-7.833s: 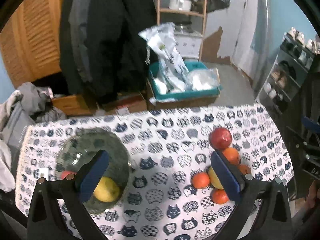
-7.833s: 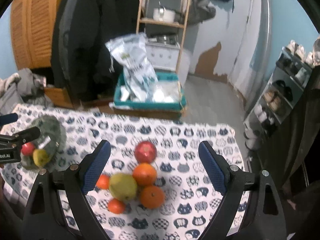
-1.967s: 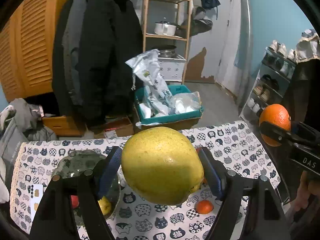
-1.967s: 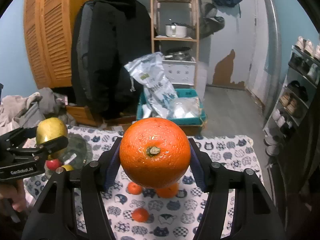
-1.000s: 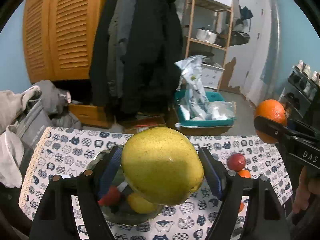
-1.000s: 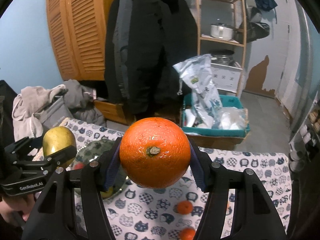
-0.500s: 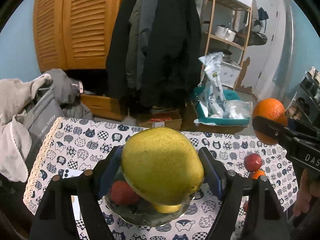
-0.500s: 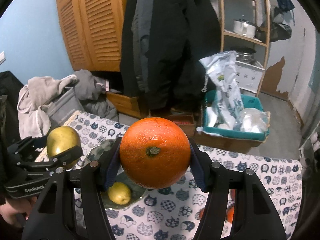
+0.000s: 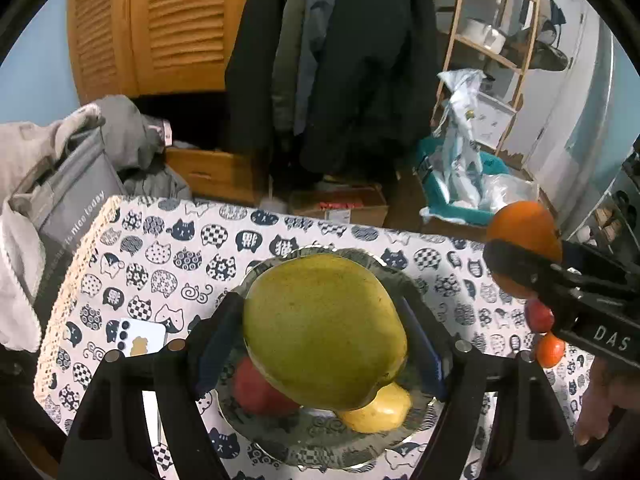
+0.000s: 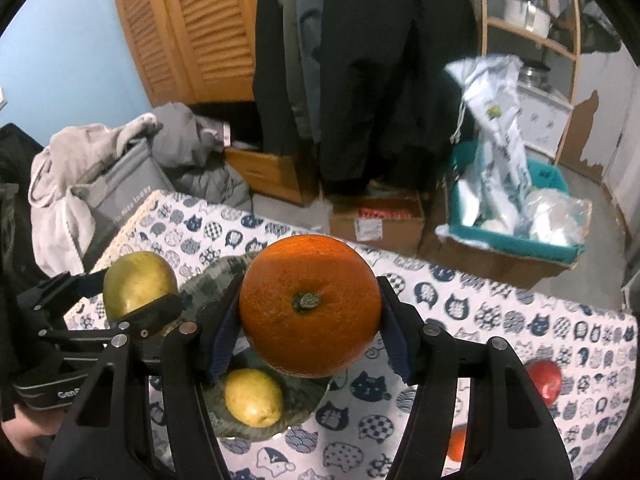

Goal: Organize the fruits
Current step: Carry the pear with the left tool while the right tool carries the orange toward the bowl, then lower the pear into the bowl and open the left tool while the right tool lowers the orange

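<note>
Glass bowl: holds a red apple and lemon | Left gripper: clamps green pear above bowl | Right gripper: clamps orange over bowl's right rim | Cat-print tablecloth: bare right of bowl; loose fruit near right edge

place: home entryway | signs: hung coats, shoe rack (partly seen), louvered wardrobe
</note>
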The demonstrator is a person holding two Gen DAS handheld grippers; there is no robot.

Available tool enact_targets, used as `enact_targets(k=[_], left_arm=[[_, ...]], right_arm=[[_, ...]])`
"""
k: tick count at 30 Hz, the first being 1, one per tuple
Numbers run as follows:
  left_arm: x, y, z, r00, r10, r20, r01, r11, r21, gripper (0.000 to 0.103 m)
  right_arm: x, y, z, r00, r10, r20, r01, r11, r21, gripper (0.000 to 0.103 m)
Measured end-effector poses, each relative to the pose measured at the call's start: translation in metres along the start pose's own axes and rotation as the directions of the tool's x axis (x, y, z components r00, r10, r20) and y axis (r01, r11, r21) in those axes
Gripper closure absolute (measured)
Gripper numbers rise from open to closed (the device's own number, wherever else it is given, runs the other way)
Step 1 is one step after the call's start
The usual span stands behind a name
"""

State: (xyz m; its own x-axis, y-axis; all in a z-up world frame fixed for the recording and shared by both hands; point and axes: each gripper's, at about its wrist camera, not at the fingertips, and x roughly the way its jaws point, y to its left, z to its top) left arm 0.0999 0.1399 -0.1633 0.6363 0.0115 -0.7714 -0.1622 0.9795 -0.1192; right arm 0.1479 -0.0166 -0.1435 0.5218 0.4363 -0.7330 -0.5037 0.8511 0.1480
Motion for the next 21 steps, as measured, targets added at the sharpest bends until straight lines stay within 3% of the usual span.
enact_targets(k=[9, 21], left_arm=[[0.051, 0.016, -0.009, 0.995, 0.027, -0.092, -0.030, 0.999, -0.028, 0.023], [0.092, 0.037, -0.012, 0.983, 0.016, -0.183, -0.033, 0.995, -0.089, 0.023]], right_arm=[[0.052, 0.003, -0.013, 0.995, 0.012, -0.103, -0.013, 1.000, -0.002, 0.040], [0.091, -0.003, -0.031, 0.980, 0.031, -0.199, -0.028, 0.999, 0.017, 0.040]])
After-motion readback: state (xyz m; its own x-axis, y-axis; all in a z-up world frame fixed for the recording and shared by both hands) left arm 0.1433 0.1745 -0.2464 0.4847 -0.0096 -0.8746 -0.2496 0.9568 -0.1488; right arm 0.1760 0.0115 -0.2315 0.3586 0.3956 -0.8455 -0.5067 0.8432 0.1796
